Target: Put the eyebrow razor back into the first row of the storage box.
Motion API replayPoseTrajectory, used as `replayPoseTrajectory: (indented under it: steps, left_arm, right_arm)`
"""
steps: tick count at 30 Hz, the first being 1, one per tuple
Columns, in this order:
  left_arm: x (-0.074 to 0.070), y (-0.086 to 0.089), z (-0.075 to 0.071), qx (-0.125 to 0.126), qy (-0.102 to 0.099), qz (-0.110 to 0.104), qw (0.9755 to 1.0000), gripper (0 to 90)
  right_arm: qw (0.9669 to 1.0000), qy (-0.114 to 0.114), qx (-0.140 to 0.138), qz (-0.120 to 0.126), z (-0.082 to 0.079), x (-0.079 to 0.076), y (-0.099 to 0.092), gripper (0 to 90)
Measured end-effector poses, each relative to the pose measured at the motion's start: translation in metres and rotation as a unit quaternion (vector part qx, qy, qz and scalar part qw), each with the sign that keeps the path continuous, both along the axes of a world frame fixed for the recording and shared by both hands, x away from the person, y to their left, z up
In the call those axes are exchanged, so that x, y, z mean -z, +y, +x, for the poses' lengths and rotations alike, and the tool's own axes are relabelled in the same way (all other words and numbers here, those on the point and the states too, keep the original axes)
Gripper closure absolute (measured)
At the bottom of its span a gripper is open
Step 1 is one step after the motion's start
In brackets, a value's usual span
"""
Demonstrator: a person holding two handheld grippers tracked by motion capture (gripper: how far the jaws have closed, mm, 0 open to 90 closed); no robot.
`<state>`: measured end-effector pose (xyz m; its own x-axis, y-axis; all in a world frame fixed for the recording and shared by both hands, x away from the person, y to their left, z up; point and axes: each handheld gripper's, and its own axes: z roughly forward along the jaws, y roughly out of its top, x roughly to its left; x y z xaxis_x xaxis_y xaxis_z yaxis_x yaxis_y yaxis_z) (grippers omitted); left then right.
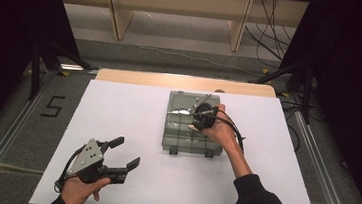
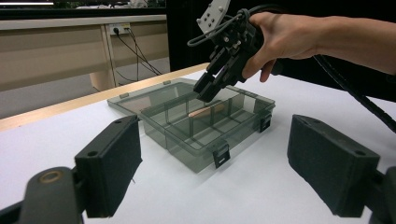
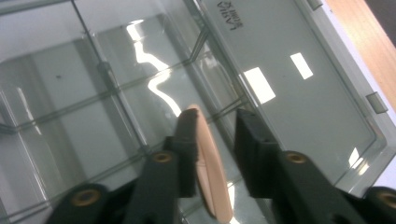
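A clear grey compartment box point(image 1: 185, 140) lies open in the middle of the white table, its lid point(image 3: 299, 79) folded flat on the far side. A flat tan stick point(image 2: 205, 111) rests slanted in one of the far compartments. My right gripper point(image 1: 202, 115) points down into that compartment. In the right gripper view the stick point(image 3: 210, 168) runs between the jaws of that gripper point(image 3: 215, 123), against the left one, with a gap to the right one. My left gripper point(image 1: 126, 151) is held low at the front left, wide open and empty, facing the box point(image 2: 187, 135).
The white sheet point(image 1: 118, 111) covers the table; a wooden strip point(image 1: 186, 82) shows at its far edge. Two latches point(image 2: 221, 154) stick out from the box's near side. Cables point(image 1: 270, 45) and dark stands lie on the floor beyond.
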<state>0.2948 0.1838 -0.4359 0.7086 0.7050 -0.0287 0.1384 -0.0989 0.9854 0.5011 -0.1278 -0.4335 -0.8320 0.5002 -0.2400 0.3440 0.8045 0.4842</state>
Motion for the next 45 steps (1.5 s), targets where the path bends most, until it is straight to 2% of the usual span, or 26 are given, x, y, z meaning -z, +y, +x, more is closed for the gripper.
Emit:
replayPoseTrajectory:
  steps: [5,8,16,19,23,25,27,28,31,32,33,39,40,41,42,43,45]
  left_arm:
    - [0.000,0.000,0.000,0.000,0.000,-0.001,1.0000,17.4]
    - [0.000,0.000,0.000,0.000,0.000,-0.001,1.0000,17.4]
    - [-0.001,0.001,0.000,-0.001,-0.002,-0.003,1.0000,17.4]
    - [-0.001,0.001,-0.001,-0.002,0.000,-0.001,1.0000,17.4]
    - [-0.001,0.001,-0.001,-0.002,-0.001,-0.003,1.0000,17.4]
    - [-0.001,0.001,-0.001,-0.002,-0.001,-0.004,1.0000,17.4]
    - [-0.001,0.001,-0.001,-0.002,-0.001,-0.003,1.0000,17.4]
    - [-0.001,0.001,-0.001,-0.002,-0.001,-0.003,1.0000,17.4]
    - [-0.001,0.001,-0.001,-0.002,-0.001,-0.004,1.0000,17.4]
    - [-0.002,0.001,-0.001,-0.002,-0.001,-0.004,1.0000,17.4]
    - [-0.002,0.001,-0.001,-0.002,-0.001,-0.004,1.0000,17.4]
    - [-0.001,0.001,-0.001,-0.002,-0.002,-0.002,1.0000,17.4]
    - [-0.001,0.001,-0.001,-0.002,-0.001,-0.003,1.0000,17.4]
    - [-0.001,0.001,-0.001,-0.002,-0.001,-0.003,1.0000,17.4]
    - [-0.001,0.001,-0.001,-0.002,-0.001,-0.003,1.0000,17.3]
    - [-0.001,0.001,-0.001,-0.002,-0.001,-0.003,1.0000,17.3]
    - [-0.001,0.001,-0.001,-0.002,-0.002,-0.002,1.0000,17.4]
  right_arm:
    - [0.9998,-0.009,0.015,0.013,-0.001,-0.006,-0.001,53.5]
    - [0.9990,-0.005,0.031,0.032,-0.004,-0.010,-0.001,46.7]
    - [0.9962,-0.012,0.047,0.073,-0.013,-0.023,-0.002,36.9]
    - [0.9948,-0.019,0.048,0.088,-0.020,-0.027,-0.001,35.3]
    - [0.9935,-0.012,0.044,0.104,-0.027,-0.034,-0.001,34.4]
    - [0.9913,-0.020,0.048,0.121,-0.031,-0.035,-0.001,34.3]
    - [0.9905,-0.009,0.040,0.131,-0.034,-0.037,-0.002,33.8]
    - [0.9901,-0.015,0.038,0.134,-0.035,-0.037,-0.002,33.8]
    - [0.9871,-0.014,0.037,0.155,-0.039,-0.037,-0.004,33.5]
    - [0.9874,-0.006,0.035,0.154,-0.041,-0.038,-0.005,33.5]
    - [0.9858,-0.017,0.038,0.163,-0.043,-0.038,-0.005,33.4]
    - [0.9808,-0.025,0.031,0.191,-0.054,-0.041,-0.008,33.0]
    - [0.9800,-0.027,0.030,0.195,-0.055,-0.042,-0.008,32.9]
    - [0.9803,-0.019,0.030,0.194,-0.057,-0.044,-0.009,32.9]
    - [0.9789,-0.027,0.031,0.200,-0.058,-0.043,-0.009,32.9]
    - [0.9794,-0.023,0.023,0.199,-0.059,-0.044,-0.011,32.9]
    - [0.9786,-0.024,0.028,0.202,-0.062,-0.045,-0.011,32.7]
